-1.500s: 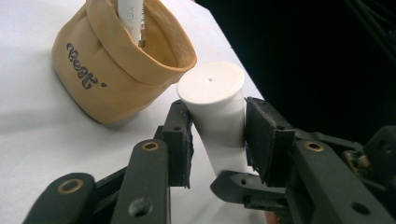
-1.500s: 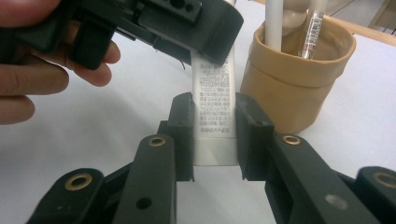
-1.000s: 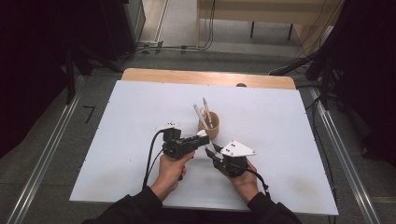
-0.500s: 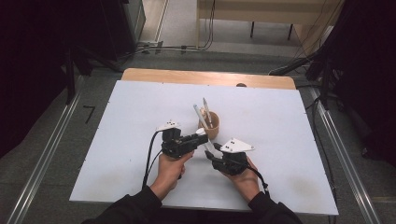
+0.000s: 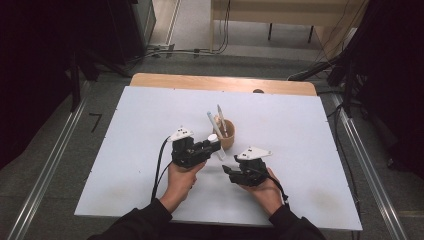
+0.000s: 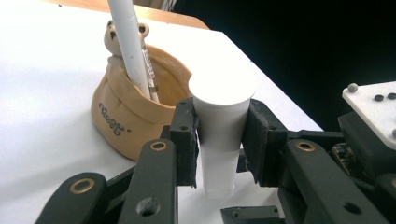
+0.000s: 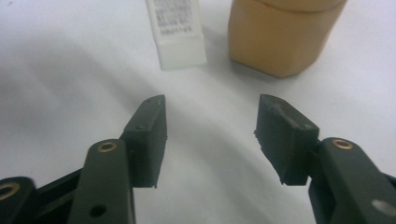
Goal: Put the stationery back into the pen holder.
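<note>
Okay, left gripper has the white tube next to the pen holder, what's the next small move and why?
Probably lift the white tube toward the tan holder. The left gripper is clamped on it, its flat end on the table beside the holder; the right gripper has just been opening, with nothing between its jaws.

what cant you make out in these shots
- Print on the white tube: blurred in the right gripper view, and the top edge cuts it off.
- Upper ends of the pens in the tan holder: cut off by the top edge of the left gripper view.
- Tube's lower end: hidden behind the left gripper jaws there.
- Lettering on the holder: too small to read.
</note>
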Motion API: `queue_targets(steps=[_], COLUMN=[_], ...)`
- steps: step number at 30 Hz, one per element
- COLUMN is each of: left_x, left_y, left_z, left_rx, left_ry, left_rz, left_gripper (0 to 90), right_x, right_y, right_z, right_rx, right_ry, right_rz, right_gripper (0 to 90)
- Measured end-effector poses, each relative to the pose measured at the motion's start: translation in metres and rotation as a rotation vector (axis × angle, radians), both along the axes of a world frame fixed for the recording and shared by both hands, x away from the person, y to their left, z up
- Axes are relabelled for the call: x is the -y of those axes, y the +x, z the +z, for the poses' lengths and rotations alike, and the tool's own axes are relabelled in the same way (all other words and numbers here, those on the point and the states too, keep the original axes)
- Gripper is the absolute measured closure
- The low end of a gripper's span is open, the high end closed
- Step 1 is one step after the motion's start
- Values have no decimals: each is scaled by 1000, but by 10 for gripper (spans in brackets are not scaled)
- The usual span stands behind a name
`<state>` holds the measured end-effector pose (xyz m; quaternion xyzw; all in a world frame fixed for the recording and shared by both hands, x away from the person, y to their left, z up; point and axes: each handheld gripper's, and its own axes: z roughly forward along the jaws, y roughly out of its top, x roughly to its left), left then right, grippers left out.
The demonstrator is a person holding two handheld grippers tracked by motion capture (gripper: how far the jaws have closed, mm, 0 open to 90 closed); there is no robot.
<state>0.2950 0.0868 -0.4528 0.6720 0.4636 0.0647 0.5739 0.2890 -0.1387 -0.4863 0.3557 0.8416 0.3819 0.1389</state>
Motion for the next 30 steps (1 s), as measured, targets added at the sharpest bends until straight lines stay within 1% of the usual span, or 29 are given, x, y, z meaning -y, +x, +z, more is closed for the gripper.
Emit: queue_targets(steps=[3,7,14,21,24,30], left_x=[0,0,0,1,5,13], left_y=[0,1,4,13,15,20], left_z=[2,4,11,18,20,25], left_rx=[9,25,53,86,123,166], left_ry=[8,14,7,0,26,52], left_rz=[5,13,29,61,78,95], left_gripper=[671,671,671,671,670,671], right_x=[3,7,9,9,10,10], right_y=[1,2,3,4,4,4], right_z=[2,3,2,1,1,-1], right_rx=[-21,-34,-37,-42,-45,-49], right_ry=[-12,-21,-30,-32,-28,-30], right_rz=[-12,-20,-26,-27,-30,-29], right_gripper=[372,351,349,347,347,347])
